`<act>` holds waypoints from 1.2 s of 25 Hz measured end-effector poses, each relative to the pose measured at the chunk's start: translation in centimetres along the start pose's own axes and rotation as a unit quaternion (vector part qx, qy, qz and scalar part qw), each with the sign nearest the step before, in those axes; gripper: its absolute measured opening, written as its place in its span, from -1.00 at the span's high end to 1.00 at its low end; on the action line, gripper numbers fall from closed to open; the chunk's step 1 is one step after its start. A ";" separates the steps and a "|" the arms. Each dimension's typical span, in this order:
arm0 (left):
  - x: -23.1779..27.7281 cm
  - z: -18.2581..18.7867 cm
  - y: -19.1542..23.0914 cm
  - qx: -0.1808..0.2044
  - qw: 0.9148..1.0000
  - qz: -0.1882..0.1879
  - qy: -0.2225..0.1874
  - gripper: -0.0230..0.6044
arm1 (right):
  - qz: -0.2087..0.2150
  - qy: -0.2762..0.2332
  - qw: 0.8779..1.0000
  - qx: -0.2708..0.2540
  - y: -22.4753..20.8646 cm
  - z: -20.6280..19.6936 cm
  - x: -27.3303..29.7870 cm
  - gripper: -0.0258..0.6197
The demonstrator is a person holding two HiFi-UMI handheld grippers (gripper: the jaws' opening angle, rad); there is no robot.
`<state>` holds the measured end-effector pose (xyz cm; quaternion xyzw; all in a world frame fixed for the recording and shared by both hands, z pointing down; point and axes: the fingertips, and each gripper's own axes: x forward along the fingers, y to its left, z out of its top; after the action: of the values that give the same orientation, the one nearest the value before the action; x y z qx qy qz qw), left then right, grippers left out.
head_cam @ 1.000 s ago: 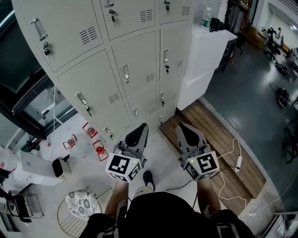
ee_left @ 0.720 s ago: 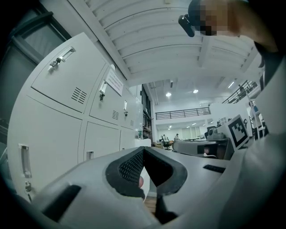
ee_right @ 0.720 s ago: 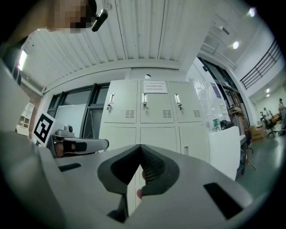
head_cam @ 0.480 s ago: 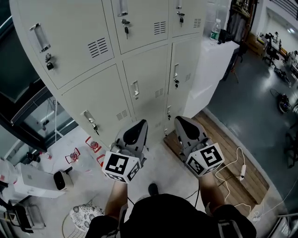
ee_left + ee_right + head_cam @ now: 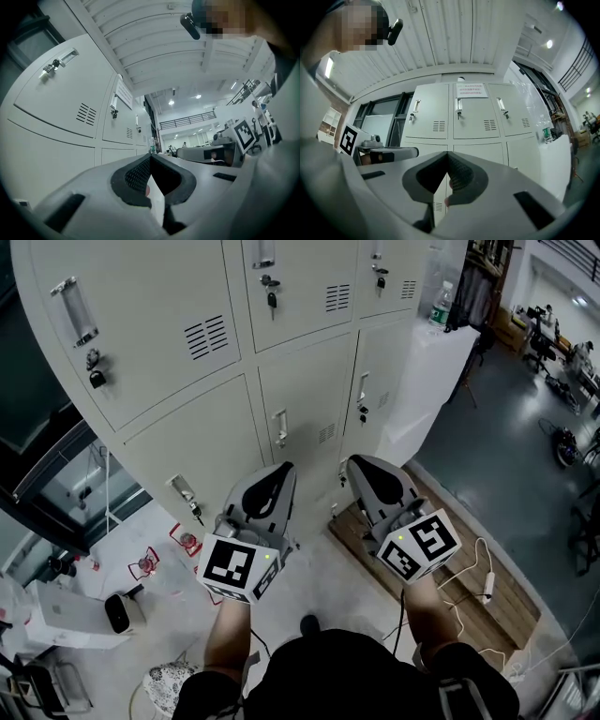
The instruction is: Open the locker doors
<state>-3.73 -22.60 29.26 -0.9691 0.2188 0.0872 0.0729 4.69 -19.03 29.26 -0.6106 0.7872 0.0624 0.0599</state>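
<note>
Left gripper point(image 5: 275, 476), right gripper point(image 5: 364, 470) both clenched, empty. Door handle point(image 5: 279, 427) ahead of left tips: we spread jaws first, then pinch handle squarely.

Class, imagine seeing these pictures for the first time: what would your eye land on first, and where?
A bank of pale grey lockers fills the upper left of the head view, doors shut, keys in several locks. Below it the left gripper and right gripper sit side by side, jaws together and empty, each carrying a black-and-white marker cube.
</note>
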 end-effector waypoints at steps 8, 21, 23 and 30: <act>1.6 1.2 1.7 0.018 1.000 0.005 -0.002 0.87 | 0.004 -0.021 0.999 -0.032 -0.9 3.6 2.9 0.91; 4.0 4.3 4.8 0.043 0.998 0.047 -0.003 0.87 | 0.091 -0.054 0.991 -0.088 -1.5 9.9 10.4 0.91; 4.5 5.1 5.3 0.048 0.997 0.058 -0.006 0.87 | 0.102 -0.062 0.988 -0.095 -1.8 11.2 11.6 0.91; 6.1 7.6 6.0 0.073 0.993 0.092 -0.017 0.87 | 0.128 -0.082 0.981 -0.121 -2.5 15.0 15.3 0.91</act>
<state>-1.98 -29.15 20.04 -0.9354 0.3114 0.0938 0.1384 3.60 -31.64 11.83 -0.5005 0.8378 0.2143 0.0418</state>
